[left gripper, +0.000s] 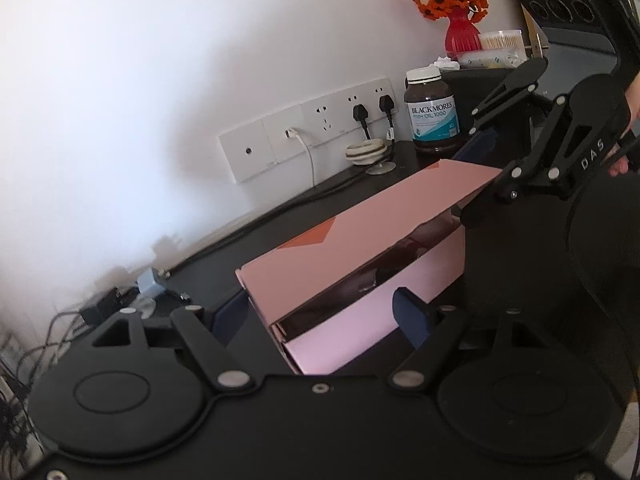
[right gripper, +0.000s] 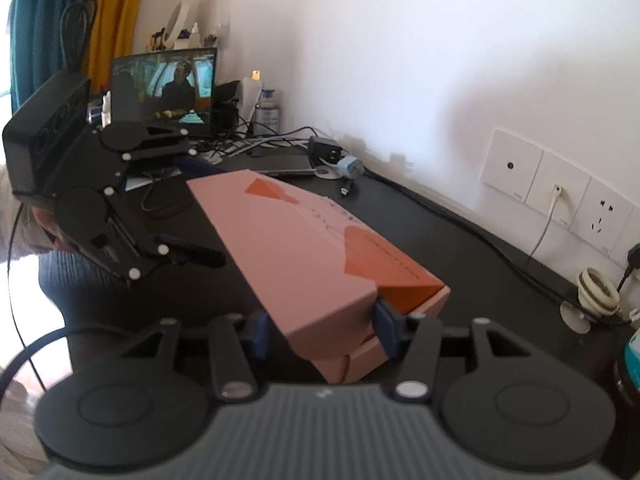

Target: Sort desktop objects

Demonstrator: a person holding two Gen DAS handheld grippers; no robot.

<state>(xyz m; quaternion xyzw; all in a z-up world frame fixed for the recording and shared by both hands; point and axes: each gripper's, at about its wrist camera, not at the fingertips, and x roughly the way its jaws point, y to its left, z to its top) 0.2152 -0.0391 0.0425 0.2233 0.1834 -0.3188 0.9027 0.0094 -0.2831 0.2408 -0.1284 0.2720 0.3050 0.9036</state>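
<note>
Home desk area, black desktop against white wall, wall sockets, laptop, supplement bottle, flower vase, curtains

Black surface along a white wall, pink box in its middle, brown supplement bottle beyond the box by the wall, coiled white cable beside the bottle, laptop and tangled cables at the box's far end

Two wrist-mounted fisheyes look down along their own fingers from opposite ends of a pink box, close in; both share the box, black desk and wall sockets.
</note>
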